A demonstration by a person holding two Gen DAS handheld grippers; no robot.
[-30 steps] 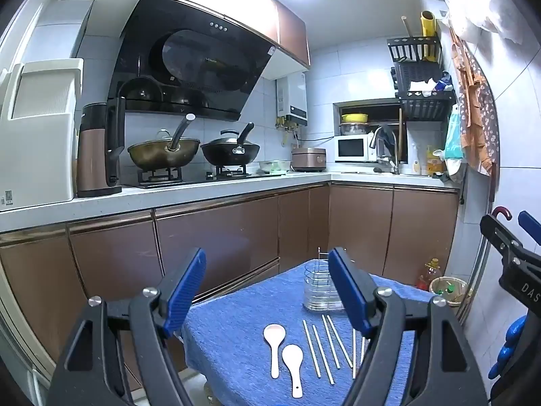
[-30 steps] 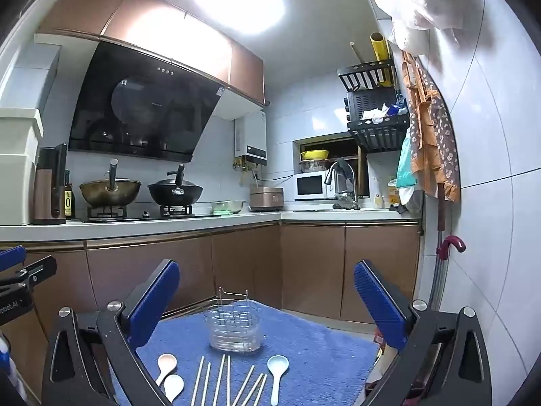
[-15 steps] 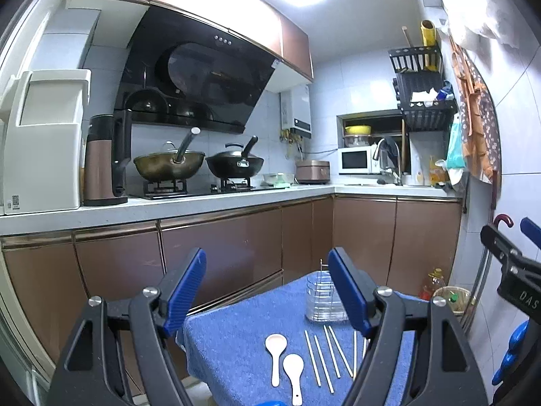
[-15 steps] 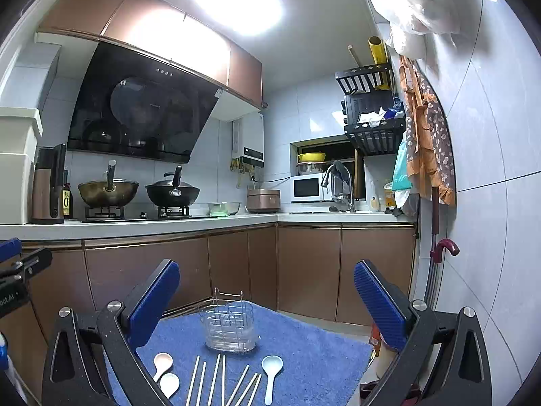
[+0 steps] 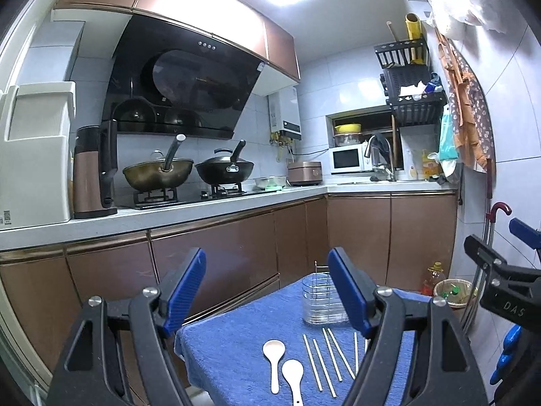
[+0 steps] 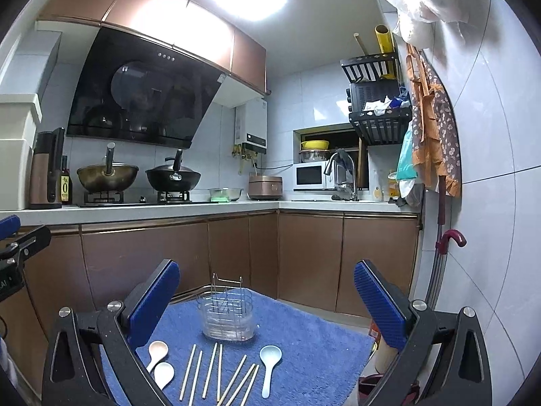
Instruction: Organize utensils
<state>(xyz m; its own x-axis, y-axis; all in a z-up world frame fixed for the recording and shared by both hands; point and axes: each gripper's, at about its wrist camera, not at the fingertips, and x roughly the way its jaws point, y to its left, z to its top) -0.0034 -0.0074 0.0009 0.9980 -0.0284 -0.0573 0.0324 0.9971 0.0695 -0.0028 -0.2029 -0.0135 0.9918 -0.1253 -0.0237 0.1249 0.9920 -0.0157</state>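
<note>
Right wrist view shows nothing sorted yet: the clear utensil holder [image 6: 227,318] stands empty at the far side of the blue-cloth desk [image 6: 314,345], while the chopsticks [image 6: 219,374] and three spoons, two white spoons [image 6: 159,360] and a pale blue spoon [image 6: 269,367], lie loose in front of it. Both the right gripper [image 6: 267,308] and left gripper [image 5: 267,291] hang above the desk with fingers spread wide and empty. By my reading, the whole job remains.
</note>
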